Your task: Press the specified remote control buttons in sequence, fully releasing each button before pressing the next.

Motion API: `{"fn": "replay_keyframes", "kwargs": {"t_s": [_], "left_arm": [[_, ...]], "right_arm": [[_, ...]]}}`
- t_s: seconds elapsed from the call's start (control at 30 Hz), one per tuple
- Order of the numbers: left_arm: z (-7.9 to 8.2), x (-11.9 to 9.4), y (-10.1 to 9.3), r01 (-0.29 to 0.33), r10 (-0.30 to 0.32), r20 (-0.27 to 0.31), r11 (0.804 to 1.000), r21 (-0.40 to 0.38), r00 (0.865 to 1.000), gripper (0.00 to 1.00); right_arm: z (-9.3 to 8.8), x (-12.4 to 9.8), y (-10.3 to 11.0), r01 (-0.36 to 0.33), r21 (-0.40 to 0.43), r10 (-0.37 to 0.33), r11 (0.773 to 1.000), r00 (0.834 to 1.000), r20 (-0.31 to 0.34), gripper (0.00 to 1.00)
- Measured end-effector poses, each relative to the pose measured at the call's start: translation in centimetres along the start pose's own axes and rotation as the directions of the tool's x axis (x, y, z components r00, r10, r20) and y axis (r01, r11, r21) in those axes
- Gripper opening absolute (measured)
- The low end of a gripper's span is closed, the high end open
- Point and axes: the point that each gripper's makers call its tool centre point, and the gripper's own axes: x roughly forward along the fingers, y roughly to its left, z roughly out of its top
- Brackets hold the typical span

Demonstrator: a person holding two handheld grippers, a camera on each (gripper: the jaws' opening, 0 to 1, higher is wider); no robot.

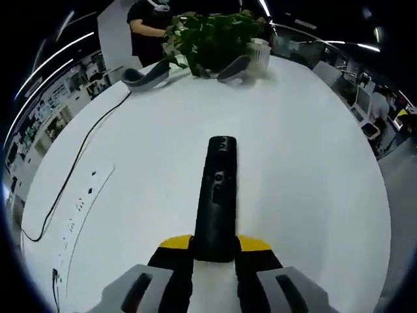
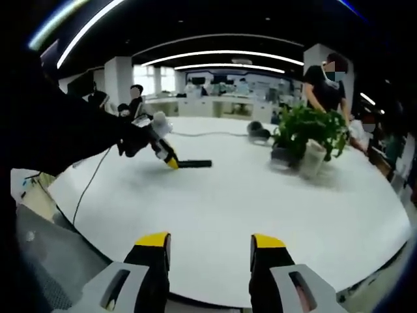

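Left tool [image 1: 215, 251]: yellow-tipped jaws clenched on the near end of the remote [image 1: 216, 195]. In the left gripper view the remote is black and slim, running from the jaws toward 12 o'clock over the white surface [image 1: 313, 169]; whether it rests on the surface or sits just above it cannot be told. In the right gripper view the same tool [image 2: 171, 162] shows at 10 o'clock, with the remote [image 2: 194, 163] sticking out level toward 3 o'clock, held by a dark-sleeved arm [image 2: 58, 134].

Right tool [image 2: 210, 251]: jaws released and apart, nothing between them, at the near rim of the surface [image 2: 260, 202].

Plant [image 1: 212, 36]: leafy, in a white pot [image 1: 259, 53], at 12 o'clock on the far side of the surface.

Two grey curved items [image 1: 148, 75]: beside the plant.

Cable [image 1: 71, 176]: black, trailing along the surface at 9 o'clock.

Person [image 1: 148, 26]: dark top, standing behind the plant.
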Motion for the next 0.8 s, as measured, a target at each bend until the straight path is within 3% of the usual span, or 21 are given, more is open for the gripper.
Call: {"fn": "replay_keyframes", "kwargs": {"t_s": [0.27, 0.4, 0.63, 0.8], "left_arm": [[-0.1, 0.0, -1.0, -0.009, 0.009, -0.05, 1.0, 0.01, 0.999, 0.23], [-0.7, -0.4, -2.6, 0.011, -0.007, -0.093, 0.999, 0.045, 0.996, 0.23], [-1.4, -0.6, -5.4, 0.024, -0.011, -0.137, 0.995, 0.094, 0.99, 0.23], [-2.0, -0.8, -6.9, 0.028, -0.013, -0.155, 0.995, 0.093, 0.988, 0.23]], "right_arm": [[0.7, -0.4, 0.0, 0.003, 0.002, -0.003, 1.0, 0.999, 0.04, 0.45], [0.6, -0.4, 0.0, 0.009, -0.003, -0.009, 1.0, 0.999, 0.035, 0.46], [1.3, -0.8, 0.0, 0.012, 0.002, -0.012, 1.0, 0.997, 0.081, 0.44], [1.6, -1.0, 0.5, 0.001, -0.024, 0.002, 1.0, 0.994, 0.106, 0.43]]}}
